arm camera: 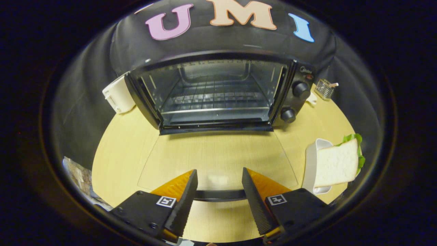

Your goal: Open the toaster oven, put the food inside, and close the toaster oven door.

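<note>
The toaster oven (pixel 218 92) stands with its glass door (pixel 218 157) dropped flat onto the pale wooden surface (pixel 116 150), leaving the wire rack (pixel 215 97) inside exposed and ready to take a load. The tool (pixel 218 189) hovers over the door's dark handle (pixel 220 194), its two ridged fingers (pixel 186 198) parted with nothing between them; the handle bar runs across the gap just behind their tips, a position that suggests the opening step is done. The food, a sandwich (pixel 336 164) of white bread with green lettuce showing at its edge, sits propped in a white dish (pixel 311 160) off to the right of the fingers, near the open door's corner and within easy reach. A white appliance (pixel 117 94) stands beside the oven's left wall.
</note>
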